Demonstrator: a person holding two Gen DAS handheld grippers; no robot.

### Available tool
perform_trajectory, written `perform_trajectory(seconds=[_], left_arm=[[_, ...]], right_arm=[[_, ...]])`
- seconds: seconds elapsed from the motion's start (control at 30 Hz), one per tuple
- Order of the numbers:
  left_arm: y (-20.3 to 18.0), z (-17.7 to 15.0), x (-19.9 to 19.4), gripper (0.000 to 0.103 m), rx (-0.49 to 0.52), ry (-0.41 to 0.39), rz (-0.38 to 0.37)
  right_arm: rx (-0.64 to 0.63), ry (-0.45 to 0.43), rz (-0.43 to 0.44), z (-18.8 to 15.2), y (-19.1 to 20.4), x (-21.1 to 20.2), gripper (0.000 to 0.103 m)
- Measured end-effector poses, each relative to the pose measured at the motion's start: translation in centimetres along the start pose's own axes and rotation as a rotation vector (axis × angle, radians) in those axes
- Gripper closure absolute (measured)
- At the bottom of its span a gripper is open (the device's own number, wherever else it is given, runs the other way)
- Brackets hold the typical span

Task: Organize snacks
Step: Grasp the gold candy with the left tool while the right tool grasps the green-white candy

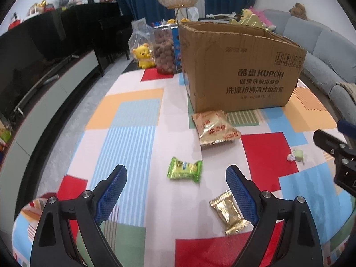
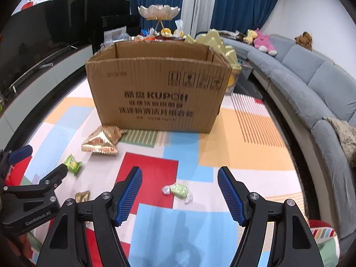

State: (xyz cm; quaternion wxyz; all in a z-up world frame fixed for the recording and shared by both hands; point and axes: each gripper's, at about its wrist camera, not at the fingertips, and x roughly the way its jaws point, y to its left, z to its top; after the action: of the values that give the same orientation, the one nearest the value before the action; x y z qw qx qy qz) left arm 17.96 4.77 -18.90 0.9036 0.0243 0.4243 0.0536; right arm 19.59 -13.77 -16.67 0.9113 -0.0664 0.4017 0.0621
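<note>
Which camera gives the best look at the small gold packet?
The left wrist view: the small gold packet lies whole beside the left gripper's right finger. In the right wrist view only its corner shows behind the gripper arms.

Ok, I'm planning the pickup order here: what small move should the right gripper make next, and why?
Probably lower the right gripper onto the pale green candy and close: its fingers are open, the candy lies loose between them, and the cardboard box stands just behind.

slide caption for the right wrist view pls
Open right gripper above a green wrapped candy, cardboard box beyond.
</note>
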Motion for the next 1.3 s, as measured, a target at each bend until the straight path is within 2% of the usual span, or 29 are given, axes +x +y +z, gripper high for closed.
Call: perform_trajectory(seconds=[0.13, 0.27, 0.5, 0.8, 1.03, 1.2, 1.3], left_arm=[[-0.7, -0.4, 0.2, 0.012, -0.026, 0.046, -0.015], [-2.3, -1.1, 0.3, 0.012, -0.002, 0.077, -0.02], [-3.6, -2.0, 0.8, 0.013, -0.012, 0.122, -0.023], [-3.8, -2.9, 2.1, 0.024, -0.029, 0.157, -0.005], [-3.8, -3.5, 3.1, 0.024, -0.049, 0.189, -0.017], [-3.9, -3.6, 3.1, 0.029, -0.051, 0.176, -0.025], [-4.1, -3.7, 3.0, 0.035, -0.053, 0.166, -0.038]], right_arm=[[0.009, 0.036, 0.054, -0.4, -0.4, 0.7, 0.032], [-0.003, 0.055, 0.097, -1.0, -0.5, 1.5, 0.032], [-0.054, 0.04, 0.095, -1.6, -0.6, 2.3, 0.032], [-0.132, 0.034, 0.097, -2.4, 0.1, 3.9, 0.032], [-0.147, 0.04, 0.12, -2.8, 0.2, 5.4, 0.032], [-0.127, 0.061, 0.128, -2.9, -0.3, 6.7, 0.032], [-0.114, 0.076, 0.131, -3.2, -0.7, 7.4, 0.035]])
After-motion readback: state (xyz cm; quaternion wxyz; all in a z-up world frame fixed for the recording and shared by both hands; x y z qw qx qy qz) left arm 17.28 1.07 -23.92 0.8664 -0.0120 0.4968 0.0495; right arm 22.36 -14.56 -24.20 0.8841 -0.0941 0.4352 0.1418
